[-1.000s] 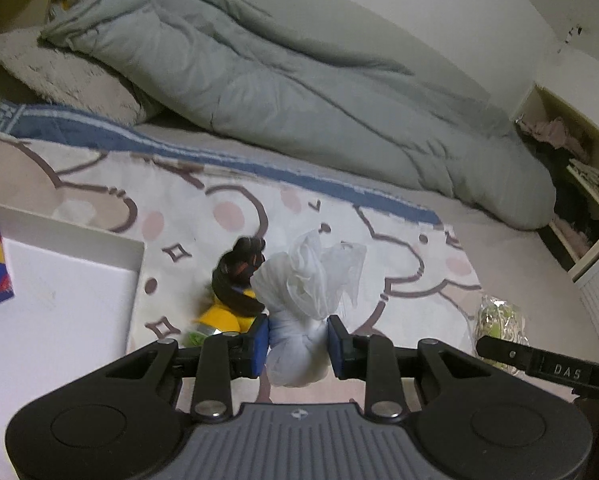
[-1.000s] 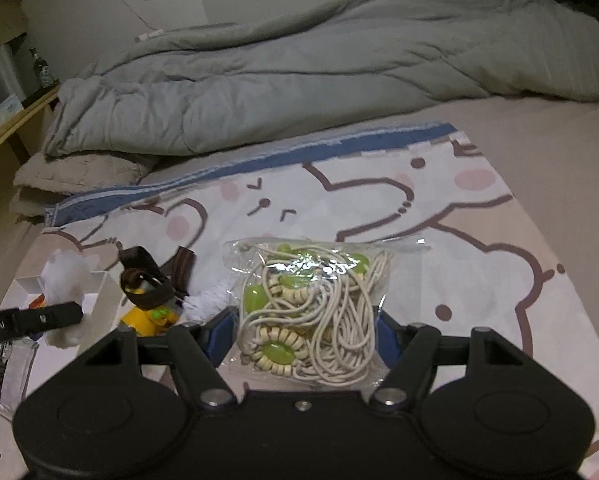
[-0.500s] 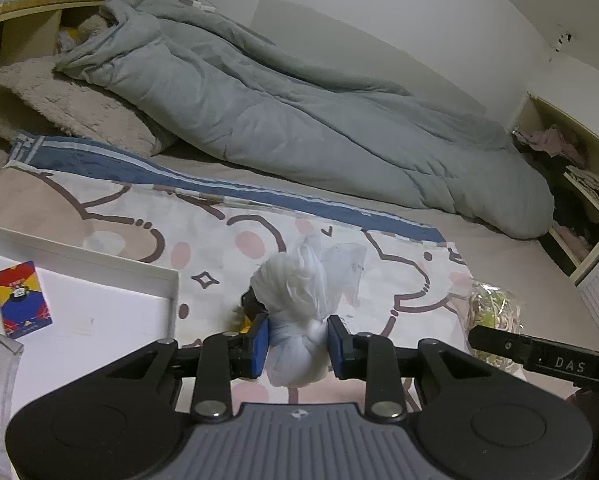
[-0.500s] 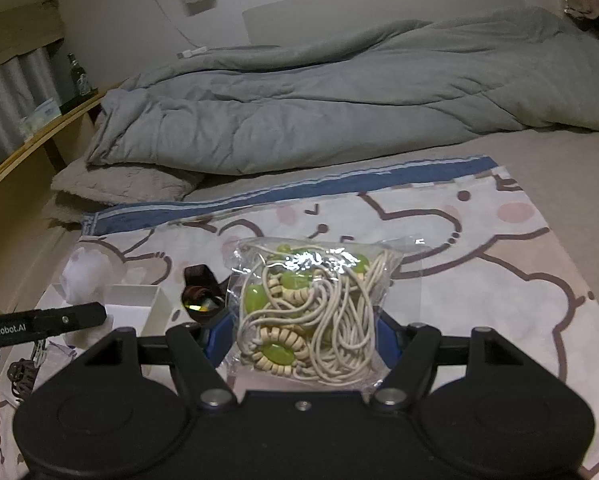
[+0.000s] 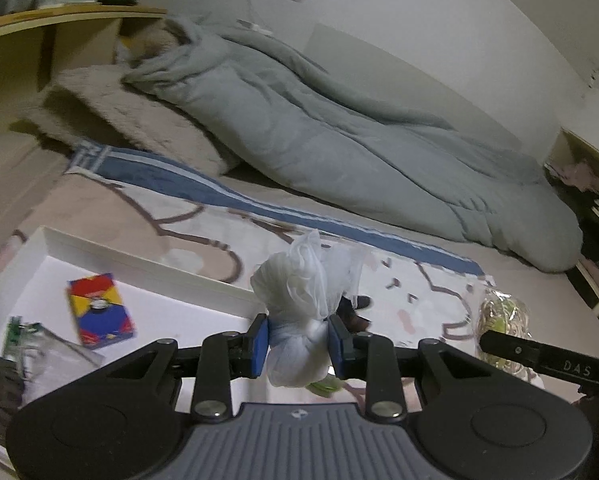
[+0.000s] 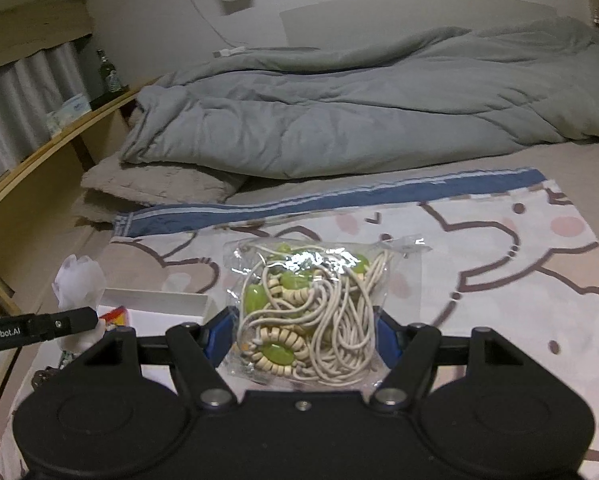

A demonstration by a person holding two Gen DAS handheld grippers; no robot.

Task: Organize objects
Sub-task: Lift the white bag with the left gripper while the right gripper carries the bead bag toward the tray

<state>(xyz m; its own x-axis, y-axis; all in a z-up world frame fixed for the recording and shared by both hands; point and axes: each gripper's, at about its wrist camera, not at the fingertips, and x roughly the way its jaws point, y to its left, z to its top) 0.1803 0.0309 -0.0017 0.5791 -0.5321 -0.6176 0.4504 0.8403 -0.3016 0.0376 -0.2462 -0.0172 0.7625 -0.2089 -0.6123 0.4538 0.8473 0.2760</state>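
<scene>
Left gripper point(image 5: 298, 344) clamped on knotted, crinkly white plastic bundle point(image 5: 305, 308); right gripper point(image 6: 304, 338) pinching clear crinkled bag of cords point(image 6: 317, 312).

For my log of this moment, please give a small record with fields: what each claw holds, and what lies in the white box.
left claw: shut on knotted white plastic bag
right claw: shut on clear plastic packet of cream cords and green beads
white shallow box: on the bed, left of both claws
in box: small card pack, red, blue and yellow
behind: grey quilted duvet

grey duvet point(image 6: 379, 120), white bag point(image 5: 303, 304), green-beaded cords point(image 6: 311, 312).
</scene>
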